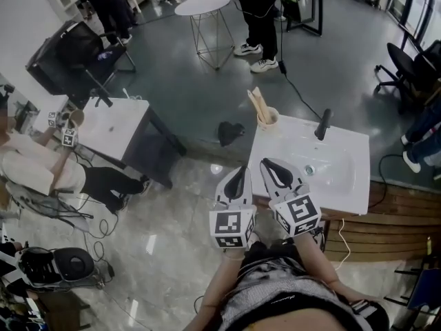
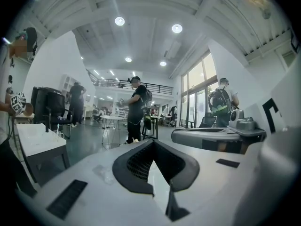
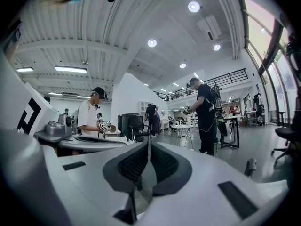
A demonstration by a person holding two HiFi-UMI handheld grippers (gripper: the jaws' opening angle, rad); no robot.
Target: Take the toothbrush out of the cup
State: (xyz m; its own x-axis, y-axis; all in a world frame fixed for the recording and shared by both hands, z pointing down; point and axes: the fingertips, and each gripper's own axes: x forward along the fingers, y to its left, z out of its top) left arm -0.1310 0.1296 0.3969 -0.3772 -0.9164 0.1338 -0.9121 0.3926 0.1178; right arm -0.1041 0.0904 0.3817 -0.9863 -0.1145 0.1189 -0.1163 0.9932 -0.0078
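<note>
While both tongs hang by the near-left corner of the white tabletop (image 1: 279, 150), I read their state off their own cams. The left tongs (image 1: 239, 173) have their dark pads meeting at the tip w/ nothing between them, so closed & empty. The right tongs (image 1: 270, 165) look the same, pads pressed together, closed on nothing. In the head view the left tongs sit just off the tabletop's left edge, over the floor. The right tongs' tip is just inside that edge, and the two run side by side, close but apart. The cup (image 1: 267, 119) stands at the far-left corner of the tabletop, upright. The toothbrush (image 1: 258, 104) is in it, pale handle sticking up past the rim & leaning a bit to the left. More than one pale stick shows in there, but I can't sort them out at this res. Neither pair of tongs touches the cup; it's ahead of them along the left edge, w/ bare tabletop between. A black faucet (image 1: 322, 124) stands at the far edge, approx. mid-way along. The basin dips in toward the right side, w/ the drain (image 1: 309, 169) near its centre.
</note>
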